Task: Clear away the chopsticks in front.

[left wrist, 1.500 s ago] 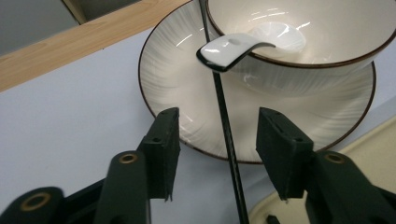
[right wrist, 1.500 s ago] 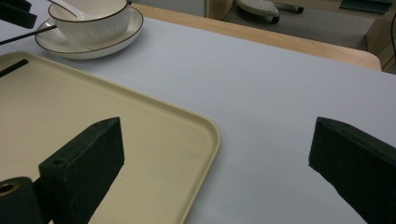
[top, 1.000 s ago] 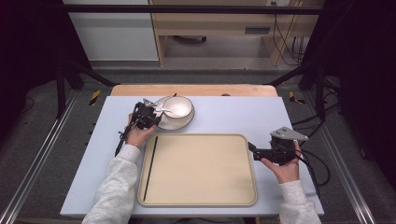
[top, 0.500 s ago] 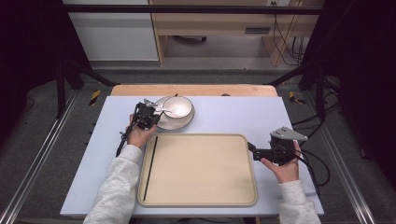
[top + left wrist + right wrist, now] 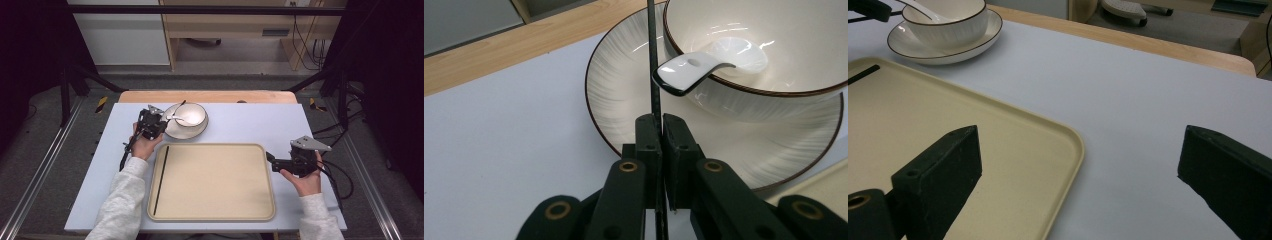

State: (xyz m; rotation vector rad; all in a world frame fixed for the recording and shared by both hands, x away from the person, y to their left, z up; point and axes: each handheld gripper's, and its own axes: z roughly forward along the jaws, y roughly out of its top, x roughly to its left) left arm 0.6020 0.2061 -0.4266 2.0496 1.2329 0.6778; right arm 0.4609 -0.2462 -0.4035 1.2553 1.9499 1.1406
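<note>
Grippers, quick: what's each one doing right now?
Left gripper: shut on a thin black stick.
Right gripper: open, holding nothing.

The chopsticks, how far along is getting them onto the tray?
Done: one chopstick lies along the tray's left side. In hand: the left gripper is shut on the second chopstick beside the plate and bowl. Left: carrying it to the tray. The right gripper is open by the tray's right edge.
</note>
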